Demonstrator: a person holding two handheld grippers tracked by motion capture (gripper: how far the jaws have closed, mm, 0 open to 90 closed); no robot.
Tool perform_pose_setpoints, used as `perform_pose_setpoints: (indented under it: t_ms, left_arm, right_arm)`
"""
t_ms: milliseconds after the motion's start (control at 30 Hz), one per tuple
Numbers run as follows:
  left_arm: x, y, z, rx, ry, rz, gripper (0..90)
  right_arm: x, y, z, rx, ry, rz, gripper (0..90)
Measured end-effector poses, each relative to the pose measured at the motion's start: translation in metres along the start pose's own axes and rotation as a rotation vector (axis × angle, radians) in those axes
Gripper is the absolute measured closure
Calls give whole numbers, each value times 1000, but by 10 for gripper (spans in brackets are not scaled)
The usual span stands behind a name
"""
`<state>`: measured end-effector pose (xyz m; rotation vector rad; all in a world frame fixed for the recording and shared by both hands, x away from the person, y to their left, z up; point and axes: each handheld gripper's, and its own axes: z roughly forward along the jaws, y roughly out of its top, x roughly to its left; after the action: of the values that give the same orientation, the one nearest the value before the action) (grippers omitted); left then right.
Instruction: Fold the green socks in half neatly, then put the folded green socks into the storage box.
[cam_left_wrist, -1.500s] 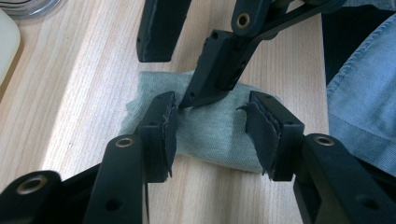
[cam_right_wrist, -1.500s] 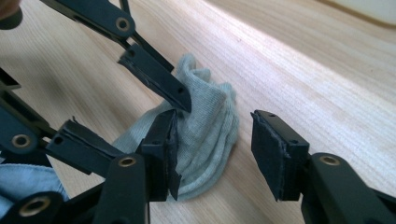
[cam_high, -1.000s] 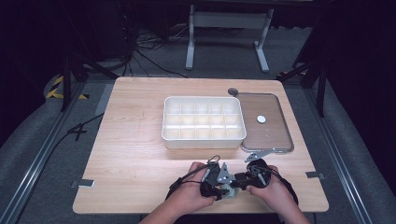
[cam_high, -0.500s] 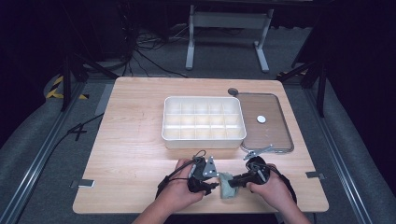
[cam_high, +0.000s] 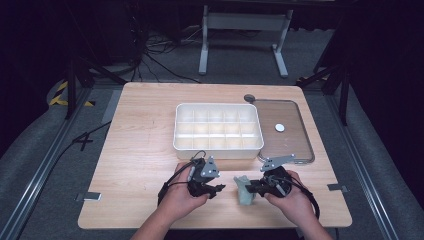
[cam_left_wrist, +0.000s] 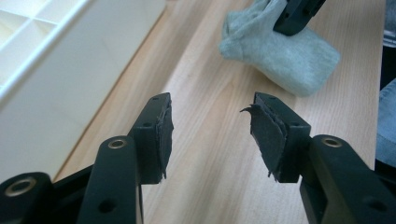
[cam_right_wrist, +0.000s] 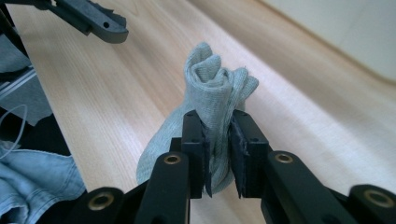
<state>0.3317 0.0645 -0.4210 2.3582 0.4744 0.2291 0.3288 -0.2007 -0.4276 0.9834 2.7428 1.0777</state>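
Note:
A rolled pale grey-green sock (cam_high: 244, 190) lies near the table's front edge, one end raised off the wood. My right gripper (cam_high: 252, 187) is shut on it; its jaws have just been closing, and in the right gripper view the pads pinch the sock (cam_right_wrist: 215, 79) just below its bunched top, right gripper (cam_right_wrist: 218, 128). My left gripper (cam_high: 219, 189) stands open a short way to the sock's left, nothing between its jaws. In the left gripper view, the left gripper (cam_left_wrist: 211, 128) points at bare wood, with the sock (cam_left_wrist: 280, 53) ahead.
A white divided box (cam_high: 218, 152) sits mid-table, just beyond both hands; its wall (cam_left_wrist: 70, 74) is close to the left gripper. To its right lies a flat metal-rimmed lid (cam_high: 300, 150) with a white disc (cam_high: 279, 128). Bare wood stretches to the left.
The left gripper has drawn away to the left, leaving the sock. The right gripper has closed on the sock and lifted it a little.

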Motion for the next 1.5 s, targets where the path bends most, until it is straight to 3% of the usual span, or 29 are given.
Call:
perform_pose_setpoints:
  t_ms: [100, 467, 667, 1500]
  left_arm:
    - [4, -1, -4, -5, 7, -18, 493]
    - [12, -5, -11, -11, 27, -58, 497]
    - [13, -4, -10, -15, 21, -53, 501]
    - [22, -9, -19, -38, 35, -97, 505]
  right_arm:
    - [0, 6, -8, -28, -29, -44, 770]
    - [-9, 25, -31, -97, -92, -73, 768]
    - [-13, 40, -46, -129, -134, -101, 766]
    - [-44, 84, -62, -126, -217, -128, 764]
